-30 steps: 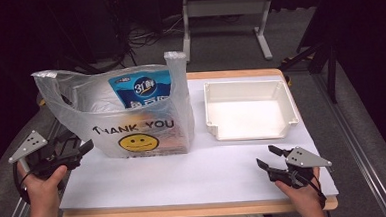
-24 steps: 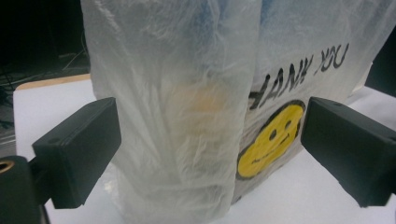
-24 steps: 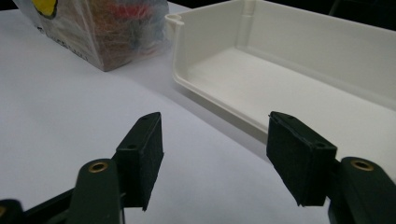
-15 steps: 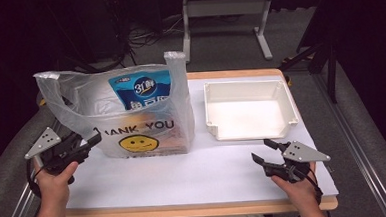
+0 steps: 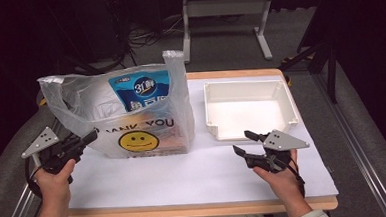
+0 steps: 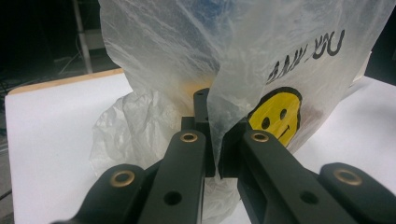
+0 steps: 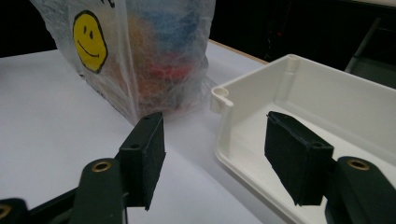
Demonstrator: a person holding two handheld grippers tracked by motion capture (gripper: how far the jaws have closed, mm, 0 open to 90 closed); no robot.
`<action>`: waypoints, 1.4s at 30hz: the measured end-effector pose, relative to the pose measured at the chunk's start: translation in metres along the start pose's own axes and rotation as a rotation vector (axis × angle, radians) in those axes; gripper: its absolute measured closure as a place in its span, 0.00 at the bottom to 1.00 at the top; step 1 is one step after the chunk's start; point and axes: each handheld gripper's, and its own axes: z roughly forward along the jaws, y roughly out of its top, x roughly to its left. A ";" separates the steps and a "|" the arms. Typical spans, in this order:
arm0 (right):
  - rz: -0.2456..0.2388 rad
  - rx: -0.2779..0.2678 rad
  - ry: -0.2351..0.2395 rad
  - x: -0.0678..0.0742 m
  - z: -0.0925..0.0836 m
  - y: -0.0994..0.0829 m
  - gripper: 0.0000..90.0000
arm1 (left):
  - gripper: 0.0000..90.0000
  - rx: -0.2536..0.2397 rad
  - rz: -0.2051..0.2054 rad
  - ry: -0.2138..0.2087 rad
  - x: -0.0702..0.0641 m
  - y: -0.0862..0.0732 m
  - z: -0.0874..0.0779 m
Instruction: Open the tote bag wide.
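A translucent plastic bag with a yellow smiley and a blue package inside stands on the white table sheet at the left. My left gripper is at the bag's lower left side. Its jaws have just been closing, and in the left gripper view they pinch a fold of the bag between them, left gripper. My right gripper hovers open in front of the white tray, with nothing between its pads. The right gripper faces the bag and the tray's corner.
The white sheet covers the wooden table between the two hands. A metal stand and cables lie on the dark floor behind the table. Metal rails run along both table sides.
The left gripper moved right to the bag and its jaws closed on the bag's film. The right gripper moved left and rose a little, still open.
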 end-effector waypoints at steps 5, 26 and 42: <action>-0.009 -0.012 0.036 0.008 0.022 0.022 0.41 | 0.99 0.008 -0.014 -0.001 0.000 0.001 -0.001; 0.006 -0.039 0.187 0.042 0.113 0.072 0.41 | 0.99 0.028 0.012 -0.006 -0.004 0.001 0.004; -0.023 -0.017 0.145 0.043 0.127 0.073 1.00 | 0.98 0.049 0.024 0.002 -0.004 -0.002 0.006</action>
